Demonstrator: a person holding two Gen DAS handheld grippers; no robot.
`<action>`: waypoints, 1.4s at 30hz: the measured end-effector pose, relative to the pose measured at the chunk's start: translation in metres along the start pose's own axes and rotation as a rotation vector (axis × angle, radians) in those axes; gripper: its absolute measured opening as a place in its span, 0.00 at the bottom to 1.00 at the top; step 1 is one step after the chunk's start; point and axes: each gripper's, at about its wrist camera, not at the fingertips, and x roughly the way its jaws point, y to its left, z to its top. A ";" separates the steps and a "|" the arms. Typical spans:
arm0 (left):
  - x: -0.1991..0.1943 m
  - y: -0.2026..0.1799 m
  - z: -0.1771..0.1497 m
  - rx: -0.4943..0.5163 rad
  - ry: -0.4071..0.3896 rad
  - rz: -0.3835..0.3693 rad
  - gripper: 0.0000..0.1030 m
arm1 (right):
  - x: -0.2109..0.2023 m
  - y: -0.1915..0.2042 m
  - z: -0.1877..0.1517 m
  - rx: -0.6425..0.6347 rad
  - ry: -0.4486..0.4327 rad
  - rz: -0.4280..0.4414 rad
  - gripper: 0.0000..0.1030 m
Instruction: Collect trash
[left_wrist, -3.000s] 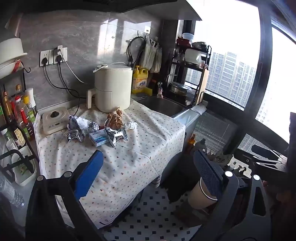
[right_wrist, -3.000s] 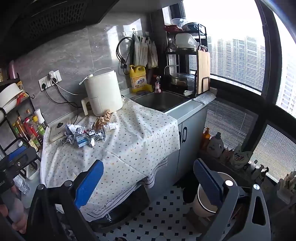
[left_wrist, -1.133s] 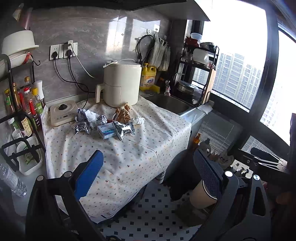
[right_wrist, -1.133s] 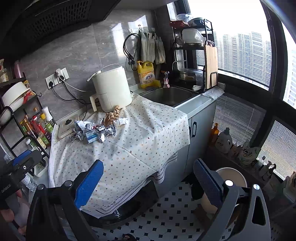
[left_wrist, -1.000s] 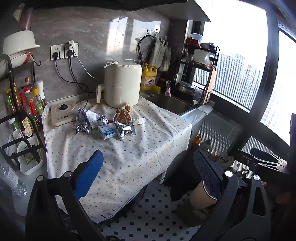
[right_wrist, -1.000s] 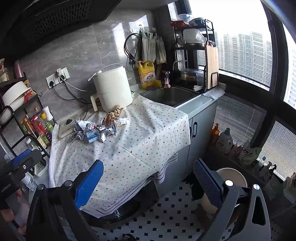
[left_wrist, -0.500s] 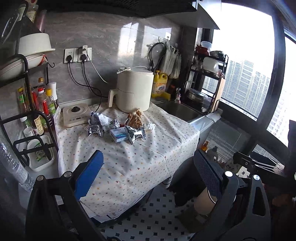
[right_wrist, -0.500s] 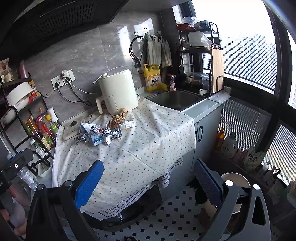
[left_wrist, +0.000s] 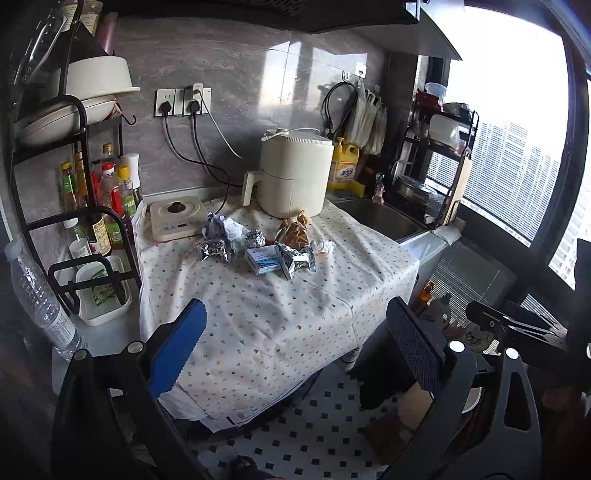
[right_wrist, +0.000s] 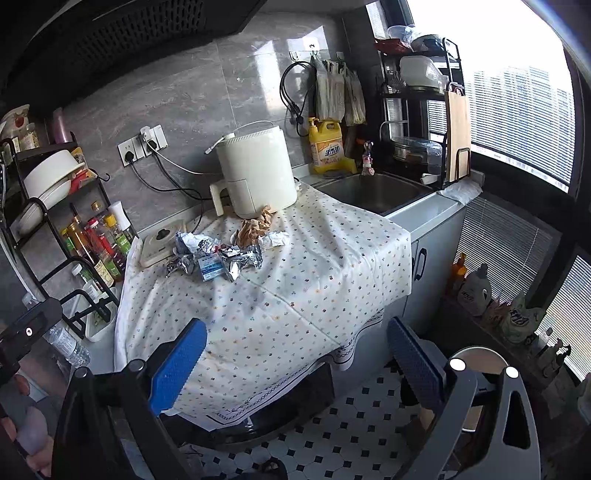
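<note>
Left gripper (left_wrist: 295, 350): black frame, blue ribbed pads (left_wrist: 177, 347), silver screws. Right gripper (right_wrist: 295, 354): same black frame, blue textured pads (right_wrist: 177, 365), silver screws.

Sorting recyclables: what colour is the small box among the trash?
Light blue and white box, lying beside crumpled foil; clearest in the left wrist view.

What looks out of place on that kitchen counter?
A heap of litter lies on the dotted tablecloth in front of the cream appliance: crumpled foil wrappers, a small blue-and-white box, scrunched brown paper and white paper wads. Nothing looks spilled or broken.
</note>
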 end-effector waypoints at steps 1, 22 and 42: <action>-0.001 0.002 0.001 -0.003 0.000 0.009 0.94 | 0.002 0.002 0.001 -0.004 0.000 0.005 0.93; 0.092 0.079 0.027 -0.129 0.035 0.066 0.84 | 0.145 0.060 0.048 -0.106 0.166 0.222 0.74; 0.308 0.156 0.071 -0.224 0.199 0.121 0.77 | 0.339 0.083 0.083 -0.065 0.386 0.225 0.92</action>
